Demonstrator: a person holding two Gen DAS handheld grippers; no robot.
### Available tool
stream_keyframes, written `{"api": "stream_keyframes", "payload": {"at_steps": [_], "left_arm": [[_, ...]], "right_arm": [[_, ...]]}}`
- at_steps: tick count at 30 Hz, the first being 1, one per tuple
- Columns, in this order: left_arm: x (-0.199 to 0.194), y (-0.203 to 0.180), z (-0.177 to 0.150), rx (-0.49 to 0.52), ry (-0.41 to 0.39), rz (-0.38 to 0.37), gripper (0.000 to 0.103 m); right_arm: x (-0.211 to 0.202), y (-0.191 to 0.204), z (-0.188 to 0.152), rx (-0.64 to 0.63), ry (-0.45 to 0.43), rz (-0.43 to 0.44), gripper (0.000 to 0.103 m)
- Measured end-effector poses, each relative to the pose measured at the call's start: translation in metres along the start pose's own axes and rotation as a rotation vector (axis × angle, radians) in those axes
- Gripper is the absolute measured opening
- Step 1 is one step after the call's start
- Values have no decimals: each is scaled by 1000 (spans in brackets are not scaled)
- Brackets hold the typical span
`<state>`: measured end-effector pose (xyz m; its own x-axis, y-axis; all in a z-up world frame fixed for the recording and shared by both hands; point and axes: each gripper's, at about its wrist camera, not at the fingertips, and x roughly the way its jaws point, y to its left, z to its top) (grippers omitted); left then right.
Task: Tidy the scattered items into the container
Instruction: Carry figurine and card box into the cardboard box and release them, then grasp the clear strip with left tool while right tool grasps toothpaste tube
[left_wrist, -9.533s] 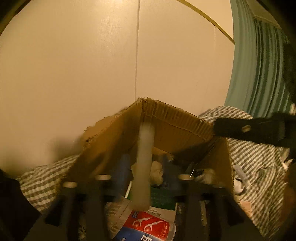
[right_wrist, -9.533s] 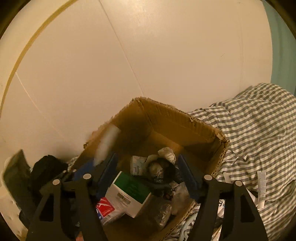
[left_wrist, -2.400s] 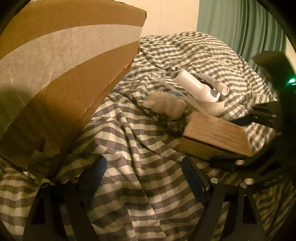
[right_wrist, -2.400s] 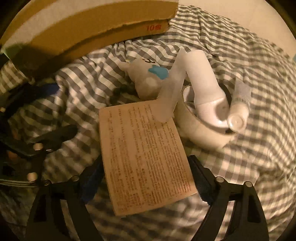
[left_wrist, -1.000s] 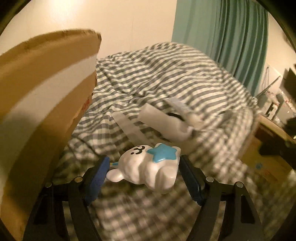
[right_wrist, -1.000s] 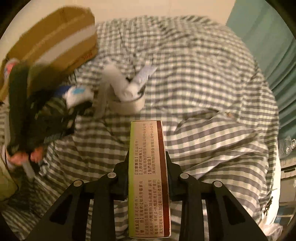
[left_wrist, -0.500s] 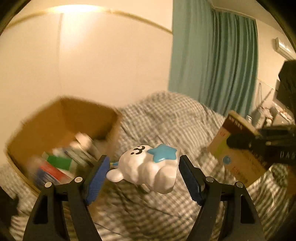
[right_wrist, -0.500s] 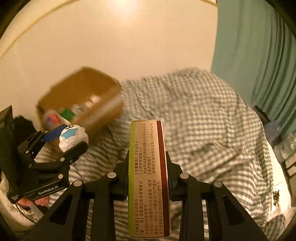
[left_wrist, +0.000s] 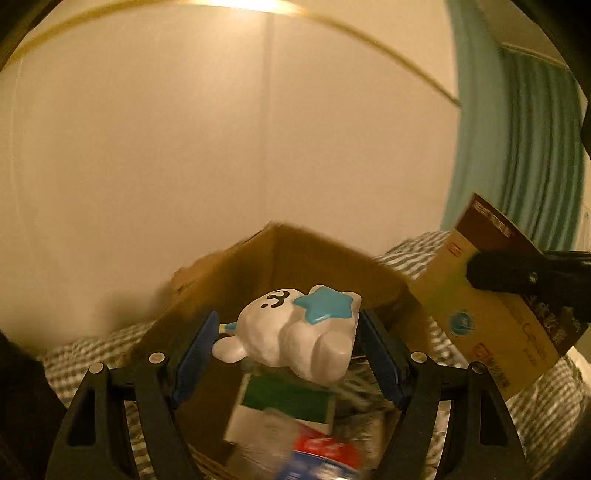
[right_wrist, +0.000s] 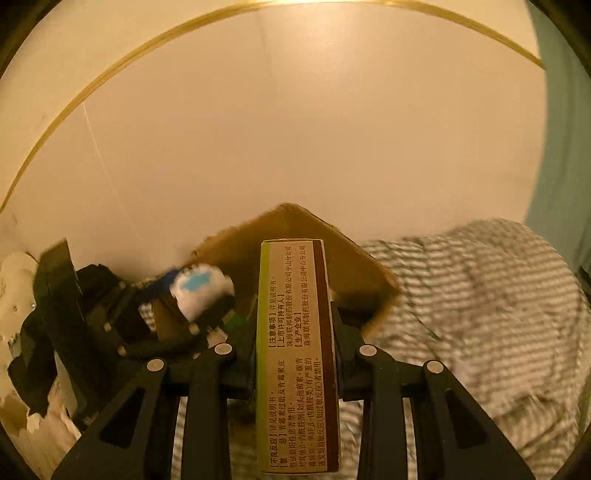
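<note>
Above the open cardboard box (left_wrist: 325, 266), now carrying both loads where a moment ago only checked bedding (right_wrist: 480, 295) lay beneath; swinging in from the bed, so both drops probably coming next. Left tongs (left_wrist: 286, 350) clenching the white bear figurine (left_wrist: 291, 336), glossy, rounded and hard-looking, with a blue star on its back, hanging right over the box's mouth. Right tongs (right_wrist: 295, 354) gripping the flat carton (right_wrist: 297, 354) by its narrow faces, a stiff printed cardboard slab with green and brown edges, nearing the box's near corner. Already lying inside: a green-and-white packet (left_wrist: 284, 402) and a red-labelled pack (left_wrist: 325, 450), blurred. Corrugated walls looking rough and torn along the rim, against a smooth pale wall (left_wrist: 184, 147)
</note>
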<state>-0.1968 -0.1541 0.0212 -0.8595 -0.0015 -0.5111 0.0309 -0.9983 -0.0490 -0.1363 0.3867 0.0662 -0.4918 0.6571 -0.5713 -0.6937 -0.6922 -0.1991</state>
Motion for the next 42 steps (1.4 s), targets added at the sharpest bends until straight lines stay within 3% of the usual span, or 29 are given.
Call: {"api": "stream_keyframes", "payload": {"at_steps": [7, 9, 10, 11, 14, 19, 25, 29, 32, 36, 37, 39, 42], "left_arm": [[19, 12, -7, 17, 28, 31, 81], [19, 14, -7, -7, 34, 28, 87], [19, 15, -6, -17, 37, 24, 96], [18, 15, -6, -30, 34, 24, 103], [0, 12, -3, -43, 4, 29, 103], [-23, 3, -2, -35, -25, -20, 103], [-76, -53, -15, 28, -58, -218, 103], [-79, -105, -45, 51, 1, -300, 103], [-56, -131, -76, 81, 91, -290, 103], [-13, -148, -113, 128, 148, -216, 103], [-7, -151, -122, 148, 147, -191, 103], [-3, -163, -138, 228, 63, -94, 103], [-4, -180, -153, 332, -6, -84, 103]], "right_arm": [[75, 18, 16, 17, 40, 14, 33], [81, 14, 16, 44, 37, 21, 51], [80, 10, 17, 75, 23, 32, 63], [76, 2, 16, 103, 9, 39, 65], [57, -7, 15, 143, -8, 51, 65], [6, -30, -3, 90, -6, -60, 65], [-69, -75, -55, 75, 23, -200, 65], [-100, -108, -94, 88, 59, -281, 65], [-106, -136, -121, 140, 91, -305, 65], [-91, -171, -147, 211, 109, -306, 65], [-86, -177, -151, 224, 120, -303, 65], [-71, -188, -158, 247, 153, -283, 65], [-51, -196, -156, 221, 187, -252, 65]]}}
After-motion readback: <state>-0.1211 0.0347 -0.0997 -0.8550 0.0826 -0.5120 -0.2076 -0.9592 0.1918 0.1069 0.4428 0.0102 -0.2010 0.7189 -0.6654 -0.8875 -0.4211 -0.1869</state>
